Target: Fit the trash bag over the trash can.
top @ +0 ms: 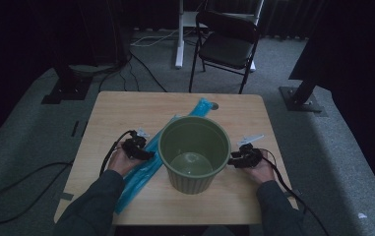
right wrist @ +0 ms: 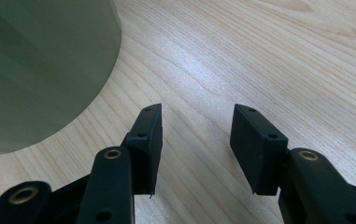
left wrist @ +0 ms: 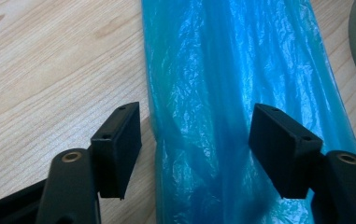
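The bag [left wrist: 241,93] is thin, crinkled, glossy blue plastic; the bin [top: 194,152] smooth matt green plastic; the bench [right wrist: 269,60] pale, grained wood.

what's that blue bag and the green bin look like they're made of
Blue bag: thin plastic film, glossy and translucent, judging by its fine crinkles and sheen. Green bin: probably moulded plastic, smooth with a dull sheen and a ribbed base, though glazed ceramic can't be ruled out.
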### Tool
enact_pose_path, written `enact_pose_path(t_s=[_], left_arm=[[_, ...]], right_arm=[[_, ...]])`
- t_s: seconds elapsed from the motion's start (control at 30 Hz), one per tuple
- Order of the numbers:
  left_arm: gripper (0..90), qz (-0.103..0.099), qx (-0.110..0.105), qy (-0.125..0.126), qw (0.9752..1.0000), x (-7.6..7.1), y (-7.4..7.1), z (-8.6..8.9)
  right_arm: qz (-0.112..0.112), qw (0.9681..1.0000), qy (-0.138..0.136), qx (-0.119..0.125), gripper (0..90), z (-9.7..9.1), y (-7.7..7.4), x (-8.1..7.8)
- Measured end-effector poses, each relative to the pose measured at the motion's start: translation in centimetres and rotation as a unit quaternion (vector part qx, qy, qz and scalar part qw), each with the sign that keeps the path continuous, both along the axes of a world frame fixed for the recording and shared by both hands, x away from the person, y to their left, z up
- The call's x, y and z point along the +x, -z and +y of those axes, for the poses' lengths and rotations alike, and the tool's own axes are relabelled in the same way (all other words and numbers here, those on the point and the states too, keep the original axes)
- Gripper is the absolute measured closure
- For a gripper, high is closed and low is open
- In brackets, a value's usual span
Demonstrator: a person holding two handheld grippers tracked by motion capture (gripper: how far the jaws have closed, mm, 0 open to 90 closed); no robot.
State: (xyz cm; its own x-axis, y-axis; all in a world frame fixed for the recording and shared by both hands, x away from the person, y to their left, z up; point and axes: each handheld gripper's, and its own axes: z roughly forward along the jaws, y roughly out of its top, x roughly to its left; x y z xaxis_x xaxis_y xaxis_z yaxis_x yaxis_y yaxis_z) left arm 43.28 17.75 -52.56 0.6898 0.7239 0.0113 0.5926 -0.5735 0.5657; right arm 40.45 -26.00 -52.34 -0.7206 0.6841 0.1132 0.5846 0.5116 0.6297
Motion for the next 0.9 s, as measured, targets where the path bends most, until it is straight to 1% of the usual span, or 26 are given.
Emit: enact_pose_path(t_s=[0.07, 0.13, 0.2, 0.23, 0.27, 0.3, 0.33, 0.37, 0.4, 0.47, 0.5, 0.53, 0.57, 0.6, 0.67, 0.8, 0.9], left_arm=[[33.7, -0.001, 0.000, -0.001, 1.0000, -0.02, 0.00, 0.01], [35.6, -0.002, -0.001, -0.002, 1.0000, -0.09, -0.05, 0.00], [48.5, -0.001, -0.003, 0.001, 1.0000, -0.24, -0.19, -0.02], [53.3, -0.001, -0.002, 0.003, 1.0000, -0.27, -0.24, -0.03], [61.0, 0.001, -0.003, 0.006, 1.0000, -0.36, -0.31, -0.08], [64.3, 0.001, -0.003, 0.006, 1.0000, -0.36, -0.31, -0.08], [64.3, 0.001, -0.003, 0.006, 1.0000, -0.38, -0.33, -0.11], [67.8, 0.004, -0.003, 0.012, 0.9999, -0.40, -0.37, -0.19], [73.6, 0.005, -0.004, 0.013, 0.9999, -0.43, -0.39, -0.24], [80.9, 0.006, -0.007, 0.016, 0.9998, -0.45, -0.38, -0.29], [84.5, 0.008, -0.012, 0.024, 0.9996, -0.48, -0.34, -0.41], [86.9, 0.008, -0.012, 0.024, 0.9996, -0.48, -0.34, -0.41], [86.9, 0.008, -0.012, 0.024, 0.9996, -0.48, -0.34, -0.41], [88.8, 0.007, -0.016, 0.029, 0.9994, -0.37, -0.28, -0.56], [89.1, 0.010, -0.022, 0.030, 0.9993, -0.22, -0.24, -0.45], [89.2, 0.011, -0.024, 0.030, 0.9992, -0.16, -0.28, -0.36], [89.1, 0.006, -0.030, 0.033, 0.9990, -0.16, -0.66, -0.28]], right_arm=[[0.000, 1.0000, 0.000, 0.000, 53.1, -0.01, 0.00, -0.01], [0.000, 1.0000, 0.000, 0.001, 53.1, -0.02, -0.01, -0.01], [0.000, 1.0000, 0.000, 0.000, 53.1, -0.03, -0.01, -0.01], [0.000, 1.0000, 0.000, 0.000, 53.1, -0.02, 0.00, -0.01], [0.000, 1.0000, -0.001, 0.000, 53.1, 0.00, 0.01, -0.01], [0.000, 1.0000, -0.001, 0.000, 53.1, 0.00, 0.01, -0.01], [0.000, 1.0000, -0.001, -0.001, 53.1, 0.00, 0.01, -0.01], [0.000, 1.0000, -0.001, 0.000, 53.1, 0.01, 0.01, -0.01], [0.001, 1.0000, -0.001, 0.000, 53.3, 0.03, 0.01, -0.01], [0.001, 1.0000, -0.002, 0.001, 53.8, 0.06, -0.01, -0.03], [0.001, 1.0000, -0.003, 0.001, 54.4, 0.09, -0.02, -0.03], [0.001, 1.0000, -0.003, 0.001, 54.4, 0.09, -0.02, -0.03], [0.001, 1.0000, -0.004, 0.002, 54.4, 0.12, -0.03, -0.04], [0.000, 1.0000, -0.007, 0.003, 55.4, 0.17, -0.01, -0.04], [-0.001, 1.0000, -0.008, 0.003, 55.6, 0.23, -0.05, -0.08], [-0.003, 0.9999, -0.010, 0.005, 56.5, 0.25, -0.12, -0.08], [-0.002, 0.9999, -0.013, 0.007, 59.0, 0.42, -0.13, -0.13]])
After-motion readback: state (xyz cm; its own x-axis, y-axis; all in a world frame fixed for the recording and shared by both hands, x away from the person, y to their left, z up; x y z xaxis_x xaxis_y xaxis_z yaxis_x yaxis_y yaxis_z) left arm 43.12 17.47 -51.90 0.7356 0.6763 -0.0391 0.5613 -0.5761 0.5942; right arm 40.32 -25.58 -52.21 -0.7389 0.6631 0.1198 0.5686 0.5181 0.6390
